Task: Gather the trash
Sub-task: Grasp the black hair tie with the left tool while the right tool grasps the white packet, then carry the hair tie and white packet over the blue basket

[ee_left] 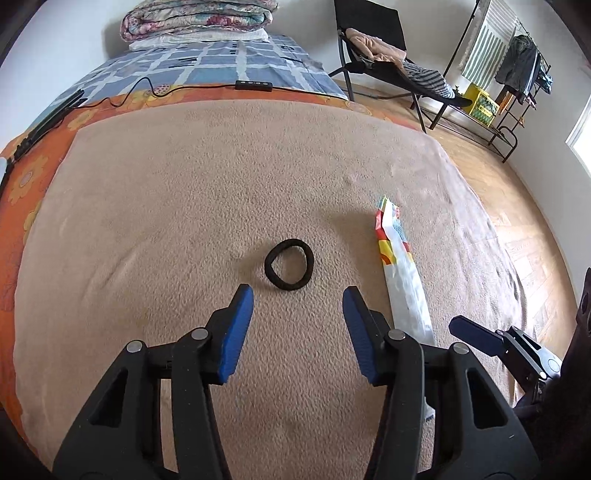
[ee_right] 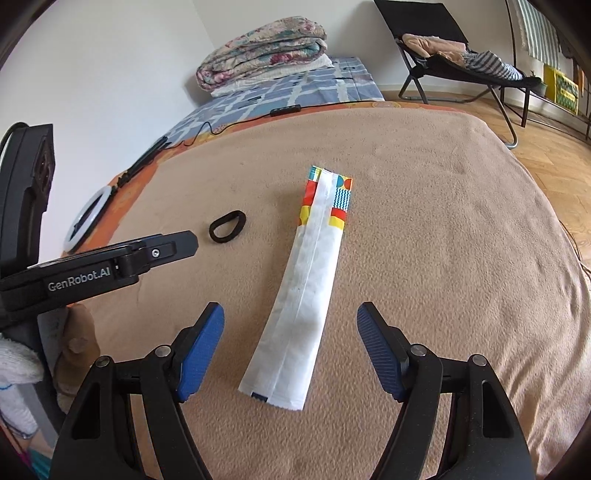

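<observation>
A long white wrapper [ee_right: 306,284] with a colourful printed far end lies flat on the tan blanket [ee_right: 424,240]; it also shows in the left wrist view [ee_left: 402,273]. A black hair tie [ee_left: 289,264] lies to its left, also in the right wrist view [ee_right: 227,226]. My left gripper [ee_left: 298,295] is open and empty, just short of the hair tie. My right gripper [ee_right: 290,314] is open and empty, its fingers on either side of the wrapper's near half, above it. The left gripper's side [ee_right: 122,258] shows in the right wrist view.
The blanket covers a bed with an orange flowered sheet [ee_left: 22,192]. A folded quilt [ee_left: 199,18] sits at the far end. A black cable with a remote [ee_left: 254,85] crosses the bed, and a ring light [ee_right: 86,218] lies at the left edge. A folding chair with clothes [ee_left: 391,55] stands on the wooden floor.
</observation>
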A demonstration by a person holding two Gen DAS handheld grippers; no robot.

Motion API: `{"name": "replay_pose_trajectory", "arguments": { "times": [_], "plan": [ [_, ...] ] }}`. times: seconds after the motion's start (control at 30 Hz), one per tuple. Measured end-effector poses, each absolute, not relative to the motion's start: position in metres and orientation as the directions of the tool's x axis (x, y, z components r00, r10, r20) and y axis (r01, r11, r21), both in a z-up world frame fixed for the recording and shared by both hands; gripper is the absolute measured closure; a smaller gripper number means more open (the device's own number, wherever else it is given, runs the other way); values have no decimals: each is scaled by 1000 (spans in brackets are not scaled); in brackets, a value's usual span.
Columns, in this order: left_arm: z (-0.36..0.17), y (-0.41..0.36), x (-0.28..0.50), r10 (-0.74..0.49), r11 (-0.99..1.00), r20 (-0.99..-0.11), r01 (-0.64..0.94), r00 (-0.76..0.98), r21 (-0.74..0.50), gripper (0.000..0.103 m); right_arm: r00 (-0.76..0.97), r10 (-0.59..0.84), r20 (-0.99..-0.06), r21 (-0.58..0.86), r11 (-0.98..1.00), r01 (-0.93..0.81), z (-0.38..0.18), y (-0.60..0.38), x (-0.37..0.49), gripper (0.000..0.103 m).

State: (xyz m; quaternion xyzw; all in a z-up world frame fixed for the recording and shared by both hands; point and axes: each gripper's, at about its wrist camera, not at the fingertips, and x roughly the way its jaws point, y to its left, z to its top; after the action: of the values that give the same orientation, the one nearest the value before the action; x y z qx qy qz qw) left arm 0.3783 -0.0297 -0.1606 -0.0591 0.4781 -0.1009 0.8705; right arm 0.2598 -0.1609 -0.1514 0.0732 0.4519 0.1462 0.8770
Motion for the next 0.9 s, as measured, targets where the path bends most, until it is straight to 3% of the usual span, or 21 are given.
{"name": "replay_pose_trajectory", "arguments": {
  "times": [0.13,0.23,0.37,0.43,0.5,0.6,0.7,0.9],
  "plan": [
    [-173,-38,392,-211,977,-837,131,505,-167,62,542,296,-787,218,954,-204,-159,-152,268,33],
    [-181,-38,398,-204,979,-845,119,494,-166,63,531,283,-799,198,957,-213,-164,-147,273,38],
    [-185,-34,402,-188,982,-843,100,505,-159,81,535,250,-807,150,963,-223,-168,-140,276,41],
    [-185,-30,402,-177,984,-841,89,511,-153,94,542,224,-810,119,968,-222,-168,-138,277,51],
    [-184,-27,402,-182,983,-838,84,515,-161,94,546,208,-812,106,972,-212,-168,-139,279,70],
    [-183,-23,399,-177,984,-834,72,523,-164,97,550,218,-806,127,972,-199,-167,-146,281,84],
    [-175,-18,395,-185,982,-825,67,534,-177,97,561,226,-796,140,971,-192,-163,-150,278,89],
    [-156,-8,379,-190,980,-803,57,565,-191,97,588,239,-773,154,969,-192,-151,-156,271,90]
  ]
}}
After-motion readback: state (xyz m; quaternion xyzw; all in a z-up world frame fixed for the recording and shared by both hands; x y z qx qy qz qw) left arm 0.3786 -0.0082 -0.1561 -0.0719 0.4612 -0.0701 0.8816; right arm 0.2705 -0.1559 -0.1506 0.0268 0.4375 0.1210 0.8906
